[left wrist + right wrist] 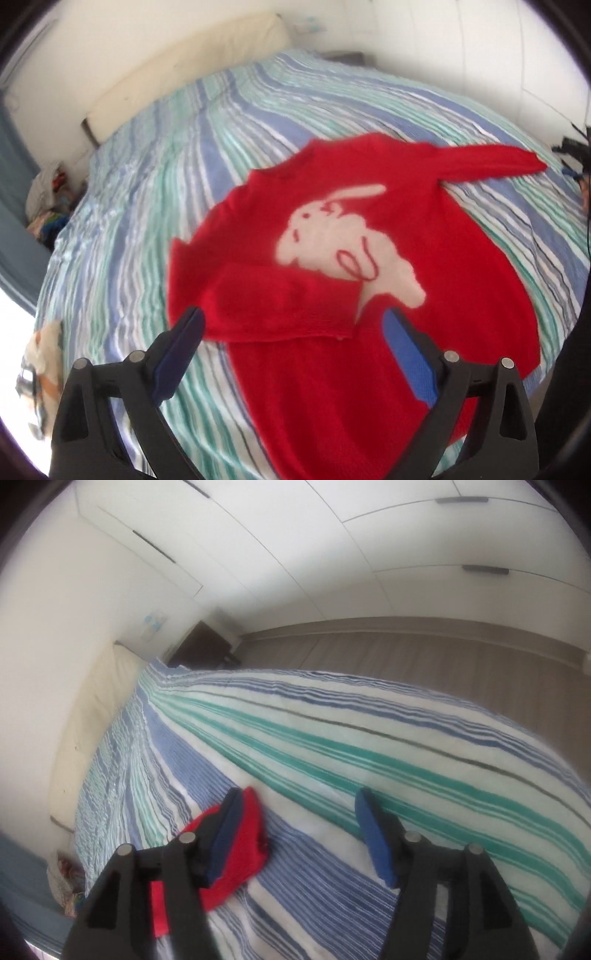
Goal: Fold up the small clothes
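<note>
On the bed point(147, 192), the sweater's outstretched sleeve point(491, 162) ran toward two o'clock; its cuff lay at the right gripper point(299, 834), both grippers' jaws open, empty.

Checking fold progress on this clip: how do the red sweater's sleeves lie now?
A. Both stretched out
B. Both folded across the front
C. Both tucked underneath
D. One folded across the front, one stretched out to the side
D: in the left wrist view one sleeve lies across the sweater below the rabbit, the other sleeve stretches out on the bed.
</note>
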Demonstrator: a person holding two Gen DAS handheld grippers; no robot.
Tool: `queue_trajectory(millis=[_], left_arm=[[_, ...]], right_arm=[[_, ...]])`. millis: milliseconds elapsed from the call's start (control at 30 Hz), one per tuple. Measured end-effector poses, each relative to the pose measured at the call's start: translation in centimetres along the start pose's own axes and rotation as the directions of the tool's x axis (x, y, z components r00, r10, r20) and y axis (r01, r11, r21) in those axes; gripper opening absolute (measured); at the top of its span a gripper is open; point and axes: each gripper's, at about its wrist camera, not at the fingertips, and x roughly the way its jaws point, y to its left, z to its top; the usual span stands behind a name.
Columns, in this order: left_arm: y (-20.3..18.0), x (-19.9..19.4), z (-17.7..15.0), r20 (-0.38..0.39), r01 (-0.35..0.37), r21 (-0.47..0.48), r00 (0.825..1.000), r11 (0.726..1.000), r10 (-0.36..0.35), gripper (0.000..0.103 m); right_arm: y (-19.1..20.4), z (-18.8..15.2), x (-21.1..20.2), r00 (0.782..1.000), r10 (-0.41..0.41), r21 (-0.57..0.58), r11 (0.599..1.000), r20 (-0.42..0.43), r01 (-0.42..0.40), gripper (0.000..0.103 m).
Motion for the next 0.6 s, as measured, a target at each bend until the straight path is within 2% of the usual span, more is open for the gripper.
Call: queue_trajectory(millis=[67,167,233,267,300,333,367,400,433,500,533,600], left_arm=[[-2.3,4.2,0.2,-0.065,0.033,0.092,0.997,0.995,-0.027,0.097],[-3.9,9.7,-0.1,-0.162,0.025,0.125,0.987,0.992,-0.005,0.094],[-3.2,11.6,-0.3,-0.189,0.04,0.057,0.982,0.998,-0.028,0.084],[-2.1,11.9,-0.4,-0.19,0.075,-0.017,0.979,0.997,-0.077,0.077],[-0.9,11.8,-0.5,-0.188,0.109,-0.096,0.974,0.989,-0.125,0.053],[0.3,11.4,-0.6,-0.185,0.118,-0.159,0.972,0.98,-0.147,0.016],[1.6,10.9,-0.7,-0.181,0.108,-0.209,0.972,0.972,-0.147,0.011],[3.3,10.0,-0.8,-0.153,0.127,-0.268,0.973,0.955,-0.173,0.009],[5.2,8.7,-1.0,-0.12,0.114,-0.323,0.98,0.94,-0.16,0.009],[10.1,5.9,-1.7,-0.061,0.058,-0.432,0.994,0.9,-0.093,0.009],[12.8,4.5,-2.2,-0.042,0.025,-0.493,0.998,0.87,-0.053,0.009],[18.9,2.3,-4.0,-0.044,-0.085,-0.611,0.996,0.787,0.074,0.009]], right_arm=[[0.6,0.0,-0.4,1.0,-0.002,-0.036,0.999,0.009,0.002,0.063],[1.9,-0.3,-1.0,0.999,-0.006,-0.103,0.995,0.033,0.01,0.063],[2.9,-0.5,-1.5,0.999,-0.008,-0.157,0.988,0.054,0.016,0.063],[3.2,-0.7,-1.8,0.998,-0.006,-0.184,0.983,0.062,0.017,0.063],[3.6,-0.9,-1.9,0.998,-0.003,-0.207,0.978,0.068,0.017,0.063],[3.9,-1.0,-2.1,0.997,-0.001,-0.228,0.973,0.073,0.018,0.063],[4.3,-1.1,-2.3,0.997,0.001,-0.248,0.969,0.078,0.018,0.063],[4.6,-1.2,-2.4,0.997,0.003,-0.264,0.964,0.081,0.019,0.063],[4.8,-1.2,-2.4,0.996,0.004,-0.277,0.961,0.085,0.02,0.063],[5.3,-1.2,-2.4,0.996,0.009,-0.289,0.957,0.091,0.018,0.063],[5.4,-1.2,-2.4,0.996,0.014,-0.291,0.956,0.093,0.013,0.063],[5.9,-1.3,-2.3,0.995,0.021,-0.3,0.954,0.096,0.008,0.063]])
